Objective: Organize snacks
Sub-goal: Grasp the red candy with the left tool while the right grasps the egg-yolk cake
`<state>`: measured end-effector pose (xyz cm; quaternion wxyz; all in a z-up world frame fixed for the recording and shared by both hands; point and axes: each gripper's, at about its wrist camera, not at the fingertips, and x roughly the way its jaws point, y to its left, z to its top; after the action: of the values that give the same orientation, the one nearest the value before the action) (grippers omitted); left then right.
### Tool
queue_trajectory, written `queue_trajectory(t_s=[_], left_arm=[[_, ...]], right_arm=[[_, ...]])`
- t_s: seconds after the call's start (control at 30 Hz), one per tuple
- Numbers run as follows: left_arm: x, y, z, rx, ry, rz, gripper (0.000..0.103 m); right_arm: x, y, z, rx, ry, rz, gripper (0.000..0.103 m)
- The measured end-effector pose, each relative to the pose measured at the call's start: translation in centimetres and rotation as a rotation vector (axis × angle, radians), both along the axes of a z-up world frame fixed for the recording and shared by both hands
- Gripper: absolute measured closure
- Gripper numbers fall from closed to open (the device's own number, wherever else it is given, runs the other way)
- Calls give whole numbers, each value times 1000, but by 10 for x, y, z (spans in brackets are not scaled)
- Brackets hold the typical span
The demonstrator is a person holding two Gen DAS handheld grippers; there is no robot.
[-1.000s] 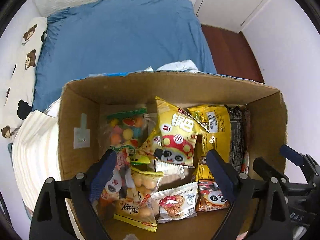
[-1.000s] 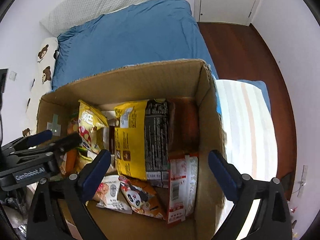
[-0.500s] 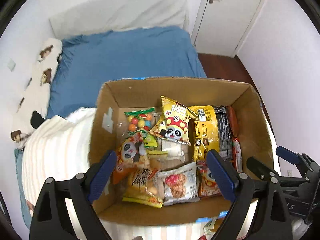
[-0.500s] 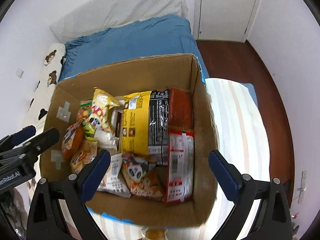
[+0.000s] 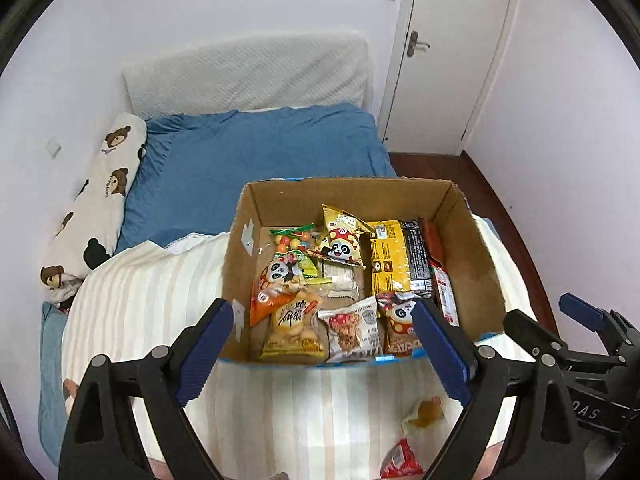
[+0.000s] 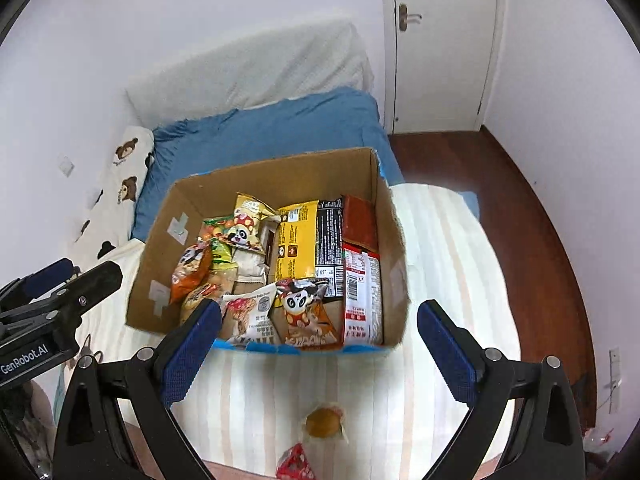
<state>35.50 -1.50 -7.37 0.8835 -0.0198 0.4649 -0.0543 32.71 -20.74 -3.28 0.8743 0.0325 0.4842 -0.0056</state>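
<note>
Left tongs (image 5: 322, 350) and right tongs (image 6: 318, 350) both gape wide, empty, above the striped bed (image 6: 440, 264). Cardboard box (image 6: 390, 248) holds most snacks. Next: descend onto the loose wrapped bun (image 6: 324, 422).

Room items I see, apart from the work: blue bedsheet (image 5: 256, 160) across the mattress; white quilted headboard cushion (image 5: 248, 72) against the far wall; bear-print pillow (image 5: 96, 200) along the left wall; cream striped blanket (image 6: 452, 264) over the near end of the bed; white door (image 5: 452, 56) with a metal handle (image 5: 416, 42) at the right; dark wooden floor (image 6: 532, 216) beside the bed.
</note>
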Motion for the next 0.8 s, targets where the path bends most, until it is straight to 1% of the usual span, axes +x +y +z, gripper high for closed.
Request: queue_trajectory(t_s=[0.2, 0.33, 0.43, 0.5, 0.53, 0.63, 0.7, 0.73, 0.77, 0.8], left_arm=[[-36, 2, 17, -4, -40, -4, 11], [-56, 2, 23, -5, -56, -2, 11], [-68, 2, 23, -20, -52, -8, 11], [-75, 2, 20, -25, -49, -3, 11], [-80, 2, 16, -37, -48, -5, 11], [-92, 0, -9, -70, 18, 6, 11], [-98, -8, -41, -89, 101, -2, 11], [-100, -13, -52, -89, 130, -11, 11], [-102, -21, -74, -91, 186, -25, 11], [-103, -25, -87, -92, 217, -35, 11]], right_arm=[[-39, 3, 25, 10, -47, 9, 3], [-61, 3, 37, 29, -73, 9, 3], [-76, -1, 39, 56, -70, 6, 3], [-86, -6, 33, 78, -52, 2, 3], [-90, -8, 27, 84, -34, 1, 3], [-98, -20, 1, 116, 44, -1, 3], [-105, -30, -22, 132, 93, -9, 3], [-111, -35, -31, 141, 105, -17, 3], [-116, -41, -43, 148, 123, -29, 3], [-120, -46, -53, 155, 142, -34, 3]])
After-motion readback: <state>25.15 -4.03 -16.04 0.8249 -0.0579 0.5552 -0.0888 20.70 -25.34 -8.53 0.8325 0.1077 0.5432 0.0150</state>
